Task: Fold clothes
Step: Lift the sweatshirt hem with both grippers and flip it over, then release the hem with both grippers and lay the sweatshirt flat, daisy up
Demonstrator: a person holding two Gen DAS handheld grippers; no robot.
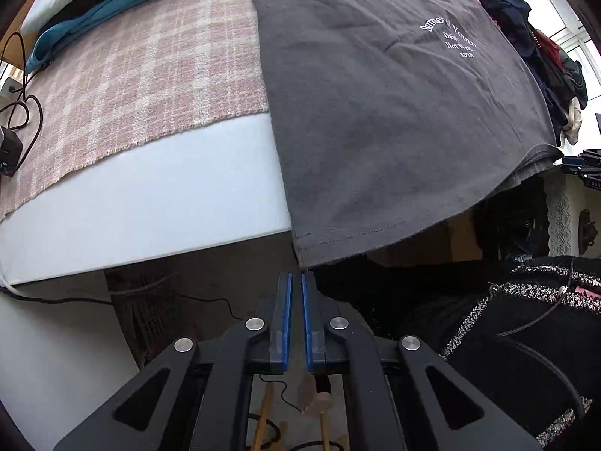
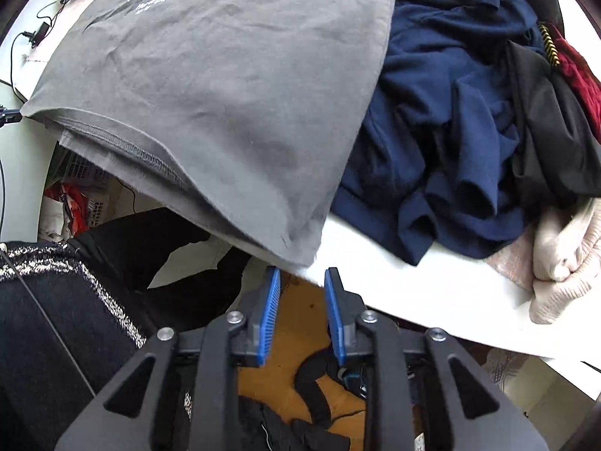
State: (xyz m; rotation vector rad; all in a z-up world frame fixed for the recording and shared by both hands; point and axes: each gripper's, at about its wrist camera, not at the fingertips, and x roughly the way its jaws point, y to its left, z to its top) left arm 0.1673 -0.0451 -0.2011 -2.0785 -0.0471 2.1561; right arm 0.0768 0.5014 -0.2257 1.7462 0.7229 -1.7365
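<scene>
A dark grey T-shirt (image 1: 375,112) with white lettering lies flat on the table, its hem hanging over the near edge. It also shows in the right wrist view (image 2: 210,86), with folded layers at its hem. My left gripper (image 1: 296,282) sits just below the shirt's near left corner, jaws nearly together with a thin gap and nothing between them. My right gripper (image 2: 302,282) is open and empty just below the shirt's near right corner and the table's edge.
A pile of unfolded clothes, mostly navy (image 2: 450,112), lies right of the shirt, with a beige knit (image 2: 563,263) near the edge. Folded teal and white clothes (image 1: 112,3) lie far left on a pink plaid cloth (image 1: 131,86). Cables (image 1: 22,105) lie at the left.
</scene>
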